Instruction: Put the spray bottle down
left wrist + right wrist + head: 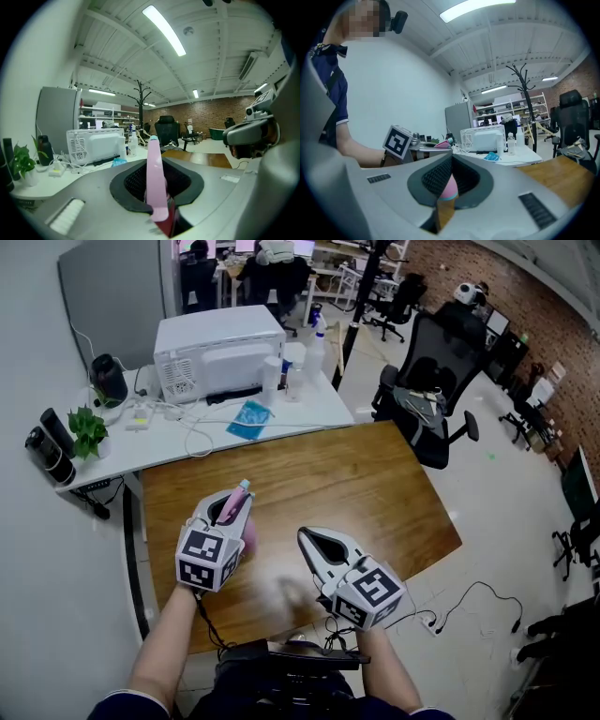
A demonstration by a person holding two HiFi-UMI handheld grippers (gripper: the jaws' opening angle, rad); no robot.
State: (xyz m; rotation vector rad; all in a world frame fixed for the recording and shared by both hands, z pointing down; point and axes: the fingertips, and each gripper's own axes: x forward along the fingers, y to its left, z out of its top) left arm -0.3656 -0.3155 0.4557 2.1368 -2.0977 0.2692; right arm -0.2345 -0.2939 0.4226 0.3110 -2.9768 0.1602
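Observation:
A pink spray bottle (234, 501) with a teal nozzle tip sticks up and forward out of my left gripper (228, 517), which is shut on it above the left part of the brown wooden table (375, 484). In the left gripper view the bottle (154, 183) stands upright between the jaws of the left gripper (157, 199). My right gripper (307, 542) hovers just right of it, over the table's near edge, with its tips together and nothing held. In the right gripper view a pink patch shows through the narrow slot of the right gripper (447, 190); whether it is the bottle I cannot tell.
Behind the brown table a white desk carries a white box-shaped appliance (217, 352), clear bottles (272, 379), a blue packet (249, 418), cables, a small plant (86, 427) and black speakers (47, 451). A black office chair (431, 395) stands at the table's far right corner.

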